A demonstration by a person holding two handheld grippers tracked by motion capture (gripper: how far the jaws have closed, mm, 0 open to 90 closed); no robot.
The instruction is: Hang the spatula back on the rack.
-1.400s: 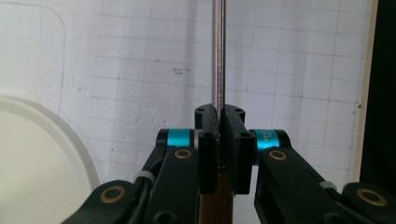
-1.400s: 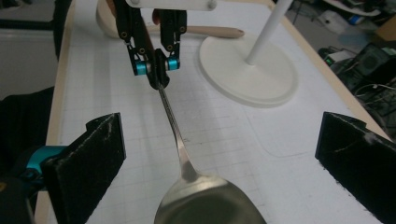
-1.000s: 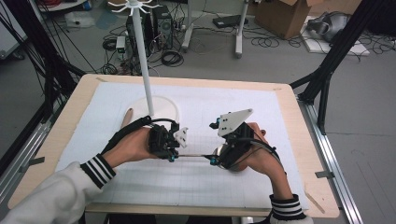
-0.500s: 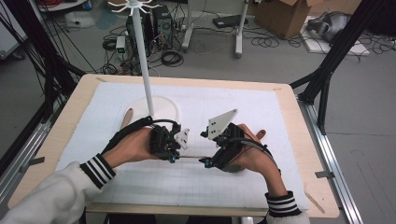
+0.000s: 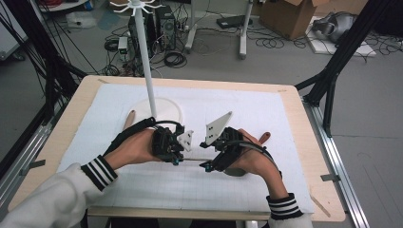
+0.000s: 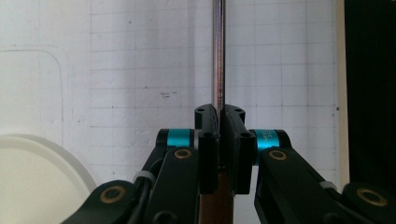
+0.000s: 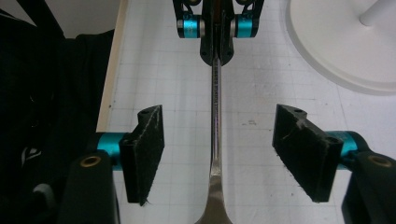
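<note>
A utensil with a thin metal shaft (image 5: 192,160) and a brown wooden handle (image 6: 217,205) lies level between my two grippers, low over the white mat. My left gripper (image 5: 178,159) is shut on it where handle meets shaft (image 6: 218,56), seen close in the left gripper view (image 6: 219,112). My right gripper (image 5: 206,166) faces it from the right. Its jaws have just been closing and stand open on either side of the shaft (image 7: 215,93); the pads (image 7: 147,140) are clear of it. The shaft widens into a flat metal head at the bottom of the right gripper view.
A white stand with a round base (image 5: 164,111) and a tall pole (image 5: 145,57) rises at the back left of the mat (image 5: 266,109). Brown wooden ends lie by the base (image 5: 129,118) and beside the right hand (image 5: 263,137). The table's front edge (image 5: 190,211) is near.
My right gripper has come left and slightly down toward the left one, and its jaws have narrowed around the shaft. The left gripper has kept still, shut on the utensil.
</note>
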